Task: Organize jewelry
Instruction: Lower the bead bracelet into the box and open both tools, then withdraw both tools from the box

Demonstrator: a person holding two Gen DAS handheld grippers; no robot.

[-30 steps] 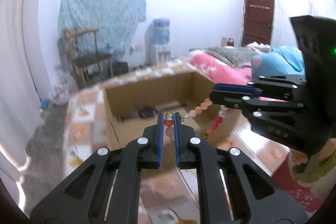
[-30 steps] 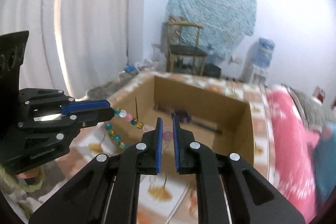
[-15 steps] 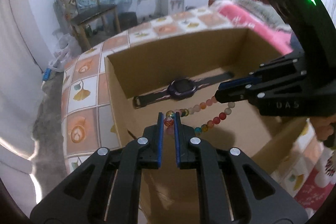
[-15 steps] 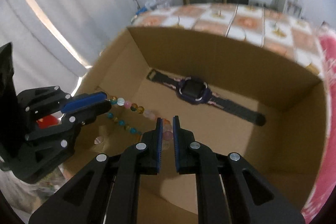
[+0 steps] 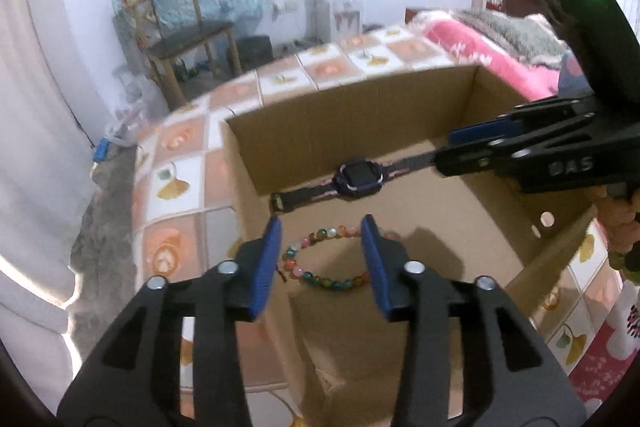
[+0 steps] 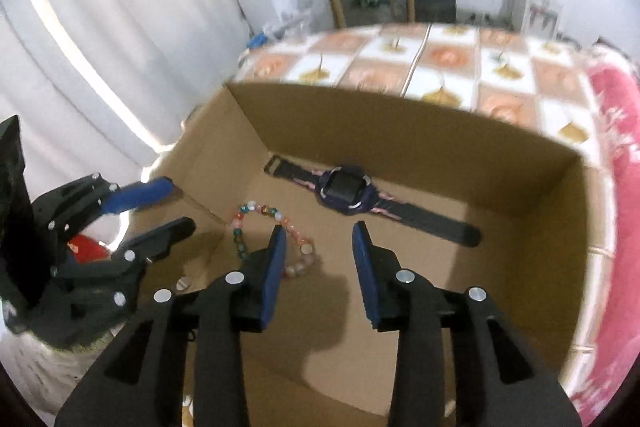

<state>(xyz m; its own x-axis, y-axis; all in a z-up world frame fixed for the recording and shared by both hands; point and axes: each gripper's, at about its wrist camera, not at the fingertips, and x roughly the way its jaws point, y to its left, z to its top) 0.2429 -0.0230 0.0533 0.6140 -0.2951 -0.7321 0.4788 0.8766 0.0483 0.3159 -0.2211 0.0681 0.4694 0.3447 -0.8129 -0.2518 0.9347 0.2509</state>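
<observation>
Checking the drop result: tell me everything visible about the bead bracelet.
The bead bracelet is a closed loop of small round glossy beads in pink, white, green, teal, amber and red, seemingly glass or stone. It lies flat on the floor of the cardboard box, near its left wall, in front of the purple watch and apart from it. Both the left gripper and right gripper are opening; neither gripper's fingers press it, though the right's partly hide it.

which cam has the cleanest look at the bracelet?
Left wrist: the bracelet lies as a nearly whole ring on the box floor, framed between the gripper fingers. In the right wrist view, a finger hides part of the loop.
</observation>
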